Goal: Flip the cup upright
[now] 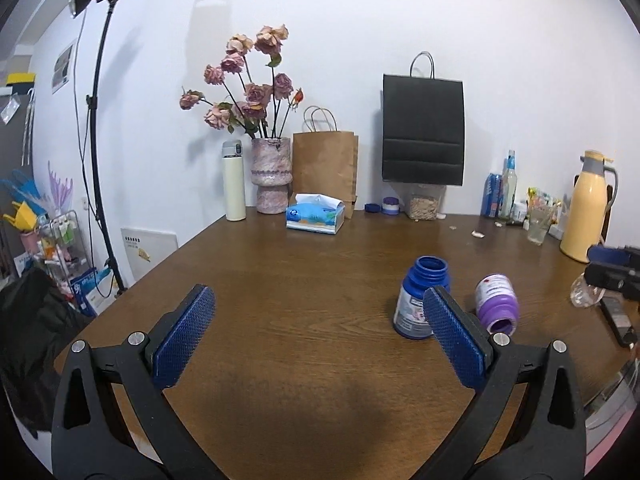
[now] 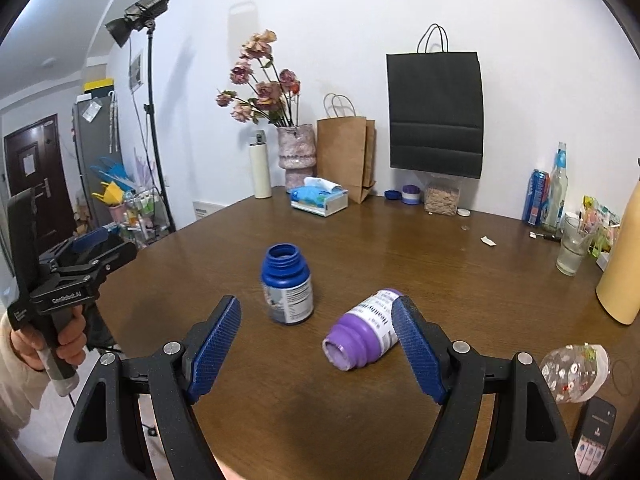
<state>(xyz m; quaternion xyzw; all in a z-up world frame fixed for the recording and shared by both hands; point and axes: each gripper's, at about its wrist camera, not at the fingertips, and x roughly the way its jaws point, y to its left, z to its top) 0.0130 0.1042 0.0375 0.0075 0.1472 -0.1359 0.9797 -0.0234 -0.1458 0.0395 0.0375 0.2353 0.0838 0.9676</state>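
A clear plastic cup with a printed pattern lies on its side on the brown table at the right edge; it also shows in the left wrist view. My right gripper is open and empty, to the left of the cup, with a purple bottle lying on its side between its fingers. My left gripper is open and empty over the table's left part. It shows held in a hand in the right wrist view.
A blue open bottle stands upright mid-table. A black remote lies near the cup. A glass, yellow thermos, bottles, tissue box, vase and paper bags line the far edge.
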